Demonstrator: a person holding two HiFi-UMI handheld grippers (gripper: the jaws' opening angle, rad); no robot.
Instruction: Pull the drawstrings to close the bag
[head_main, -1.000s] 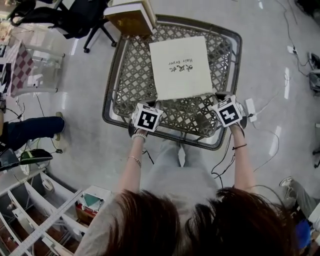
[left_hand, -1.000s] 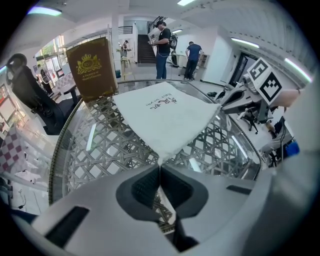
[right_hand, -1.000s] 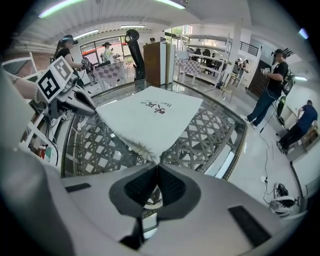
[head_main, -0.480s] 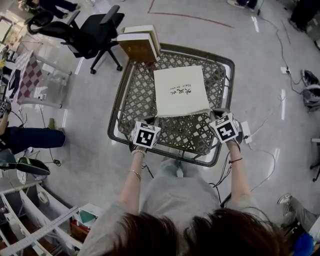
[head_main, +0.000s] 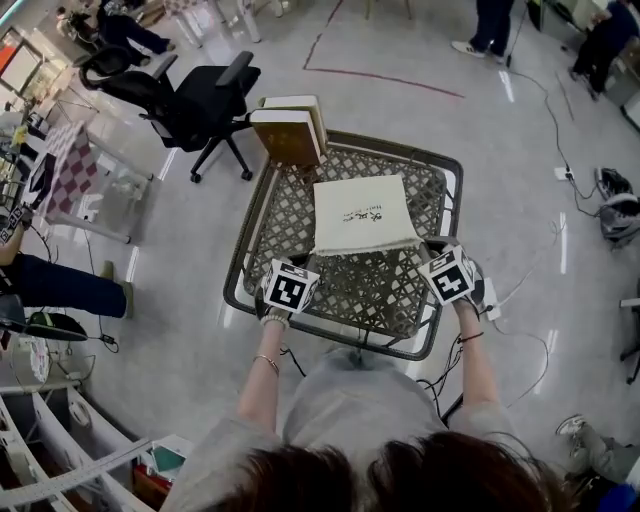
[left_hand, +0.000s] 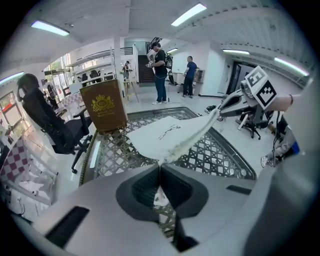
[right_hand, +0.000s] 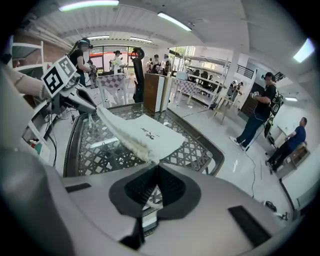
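White bag (head_main: 365, 213) front edge now raised off table (head_main: 290, 215); left tool (left_hand: 160, 167), right tool (right_hand: 157, 165) clenched on its corners

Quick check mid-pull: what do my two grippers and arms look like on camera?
The left gripper and right gripper have pale grey shells with black jaw pads; each carries a white cube with black square markers. Arms are bare below a grey top. Thin bracelet on the left wrist, dark band on the right.
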